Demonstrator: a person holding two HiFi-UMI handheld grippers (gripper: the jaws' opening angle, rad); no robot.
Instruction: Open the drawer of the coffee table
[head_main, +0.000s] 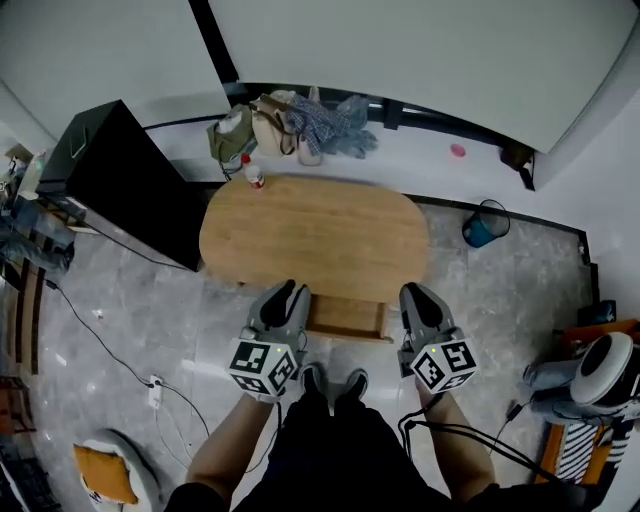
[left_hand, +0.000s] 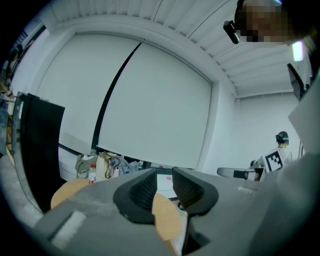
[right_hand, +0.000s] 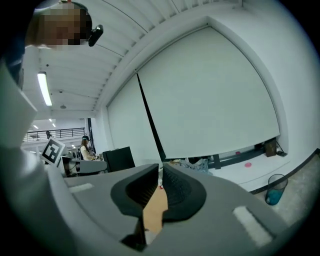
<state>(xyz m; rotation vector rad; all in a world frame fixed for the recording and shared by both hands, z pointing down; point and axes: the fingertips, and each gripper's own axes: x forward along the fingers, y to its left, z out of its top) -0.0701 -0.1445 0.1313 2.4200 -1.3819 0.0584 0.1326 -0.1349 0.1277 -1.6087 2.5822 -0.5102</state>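
The oval wooden coffee table (head_main: 315, 235) stands in front of me on the grey floor. Its drawer (head_main: 345, 318) sticks out from under the near edge, pulled toward my feet. My left gripper (head_main: 290, 293) hovers high above the drawer's left end, jaws a little apart with nothing between them. The right gripper (head_main: 415, 295) hangs above the drawer's right end with its jaws almost together and empty. Both point nearly level at the far wall. In the left gripper view the left gripper (left_hand: 165, 177) shows the table (left_hand: 67, 192) below. The right gripper (right_hand: 161, 172) shows only a slit.
A black cabinet (head_main: 125, 180) stands left of the table. Bags and clothes (head_main: 290, 125) lie behind it, with a bottle (head_main: 252, 172) at the table's far left edge. A blue bin (head_main: 483, 228) sits at the right. A cable and power strip (head_main: 155, 392) lie at my left.
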